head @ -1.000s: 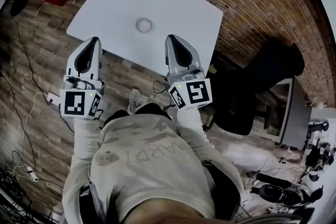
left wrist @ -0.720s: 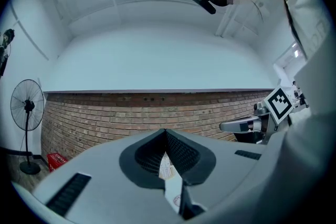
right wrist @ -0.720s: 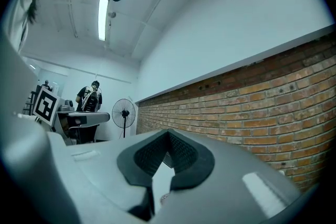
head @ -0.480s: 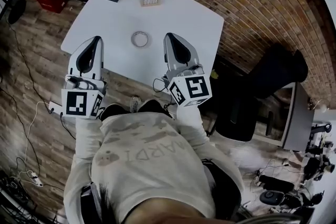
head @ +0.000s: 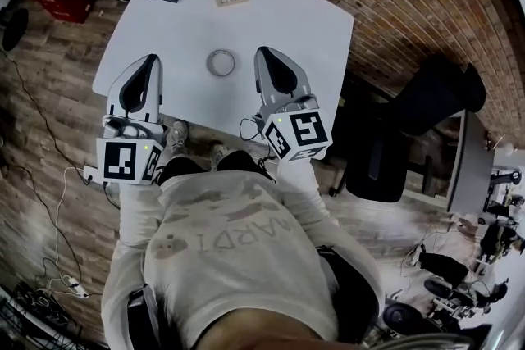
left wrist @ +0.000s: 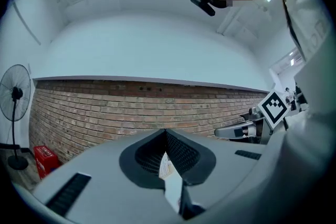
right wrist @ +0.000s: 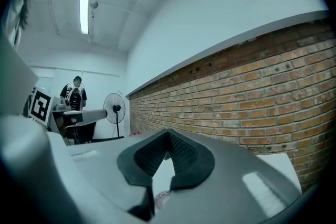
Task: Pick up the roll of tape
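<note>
Tape roll (head: 220, 62) lies untouched on white table (head: 303, 20).

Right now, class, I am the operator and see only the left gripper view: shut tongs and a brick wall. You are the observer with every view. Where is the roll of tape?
Observer: In the head view, the roll of tape lies flat on the white table.
Operator: Which side of my left tongs?
Observer: To their right, between the left gripper and the right gripper, touching neither.
Operator: Is the right one ready to grasp?
Observer: Not yet. Its tongs are shut, with nothing held.
</note>
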A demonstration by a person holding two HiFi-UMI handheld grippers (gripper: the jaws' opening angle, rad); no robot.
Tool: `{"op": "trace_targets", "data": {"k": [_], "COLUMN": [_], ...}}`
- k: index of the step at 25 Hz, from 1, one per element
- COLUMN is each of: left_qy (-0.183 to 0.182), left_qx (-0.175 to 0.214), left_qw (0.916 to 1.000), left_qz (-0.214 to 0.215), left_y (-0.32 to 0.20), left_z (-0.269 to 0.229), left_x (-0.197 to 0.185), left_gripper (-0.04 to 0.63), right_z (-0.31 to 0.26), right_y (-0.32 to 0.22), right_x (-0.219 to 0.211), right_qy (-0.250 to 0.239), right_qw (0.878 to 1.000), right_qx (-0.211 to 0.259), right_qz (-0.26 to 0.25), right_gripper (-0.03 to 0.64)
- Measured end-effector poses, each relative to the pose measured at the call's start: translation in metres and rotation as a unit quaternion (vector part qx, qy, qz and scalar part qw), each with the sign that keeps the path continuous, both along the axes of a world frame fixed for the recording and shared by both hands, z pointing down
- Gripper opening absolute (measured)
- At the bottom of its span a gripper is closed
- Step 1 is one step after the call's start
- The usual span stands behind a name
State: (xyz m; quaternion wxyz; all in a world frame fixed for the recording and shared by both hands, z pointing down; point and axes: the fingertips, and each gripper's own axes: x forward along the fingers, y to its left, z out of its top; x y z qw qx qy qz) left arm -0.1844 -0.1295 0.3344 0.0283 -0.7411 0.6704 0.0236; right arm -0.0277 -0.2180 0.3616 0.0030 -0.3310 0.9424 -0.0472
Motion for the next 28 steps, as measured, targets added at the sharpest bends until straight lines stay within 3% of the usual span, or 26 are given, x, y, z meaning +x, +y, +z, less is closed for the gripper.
{"op": "trace_targets", "data": {"k": [7, 12, 23, 25, 28], "left_qy": [0.005, 0.007, 0.011, 0.013, 0.015], "left_qx": [-0.005, -0.009, -0.028, -0.033, -0.040], "left_qw": [0.9977, 0.9947, 0.9882, 0.9872, 0.9863], "left_qz": [0.067, 0.102, 0.150, 0.156, 0.159], "left_y": [-0.044, -0.068, -0.107, -0.111, -0.119], "left_z": [-0.001, 0.003, 0.018, 0.023, 0.029], "left_x": [-0.022, -0.029, -0.032, -0.034, -0.037], "left_gripper": [0.006, 0.006, 0.006, 0.006, 0.006], "right_z": [0.017, 0.049, 0.152, 0.170, 0.194], "right_y": [-0.028, -0.048, -0.071, -0.071, -0.073], "right_x": [-0.017, -0.023, -0.036, -0.039, -0.041], "right_qy": [0.014, 0.033, 0.096, 0.112, 0.135], "right_qw": [0.998, 0.991, 0.964, 0.958, 0.950], "right_qx": [-0.035, -0.093, -0.230, -0.247, -0.269], "right_qz": [0.060, 0.088, 0.096, 0.091, 0.089], "right_gripper": [0.011, 0.011, 0.015, 0.058, 0.062]}}
